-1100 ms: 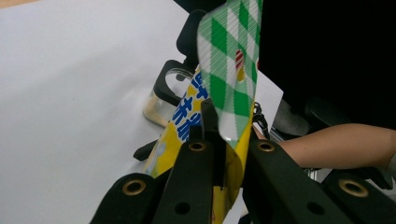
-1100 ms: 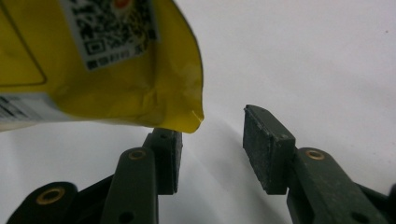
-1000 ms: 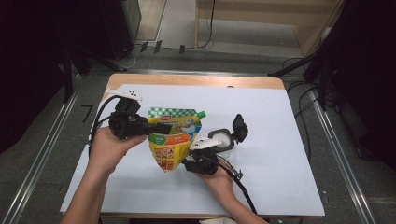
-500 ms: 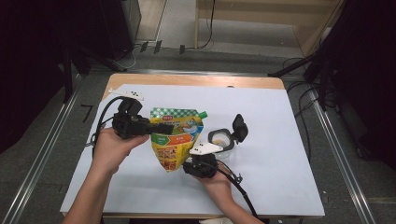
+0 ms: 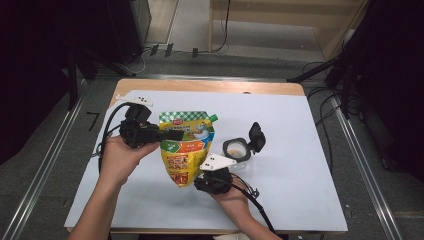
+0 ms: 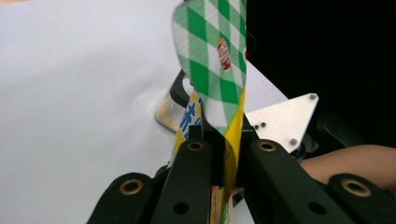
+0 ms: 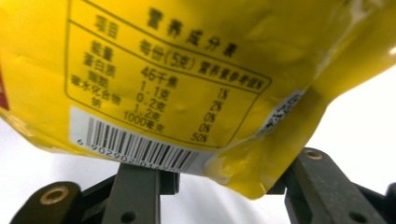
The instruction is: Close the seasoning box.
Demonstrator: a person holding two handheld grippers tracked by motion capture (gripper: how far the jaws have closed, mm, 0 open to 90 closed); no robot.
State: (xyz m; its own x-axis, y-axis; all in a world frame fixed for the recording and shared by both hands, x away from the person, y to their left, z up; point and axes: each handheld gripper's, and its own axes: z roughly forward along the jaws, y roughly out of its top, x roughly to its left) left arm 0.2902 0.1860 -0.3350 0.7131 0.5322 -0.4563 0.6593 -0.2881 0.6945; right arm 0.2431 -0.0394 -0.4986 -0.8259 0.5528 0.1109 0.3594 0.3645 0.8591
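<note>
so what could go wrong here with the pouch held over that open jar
1. The left gripper pinches only a thin edge of the soft yellow and green spouted pouch; it may slip or twist out.
2. The right gripper has its jaws on either side of the pouch's bottom corner; whether they clamp it is unclear, so the bag could sag.
3. The small open glass jar sits close by; a swing could tip it.

On the yellow back of the pouch (image 7: 196, 70) we read a framed nutrition table: "每份(5克)", "46千焦", then "1.1克", "0.2克", "1.2克", "1000毫克". Toward seven o'clock of it sits a barcode (image 7: 140, 147) starting "6 90290". The rest is too blurred for us.
</note>
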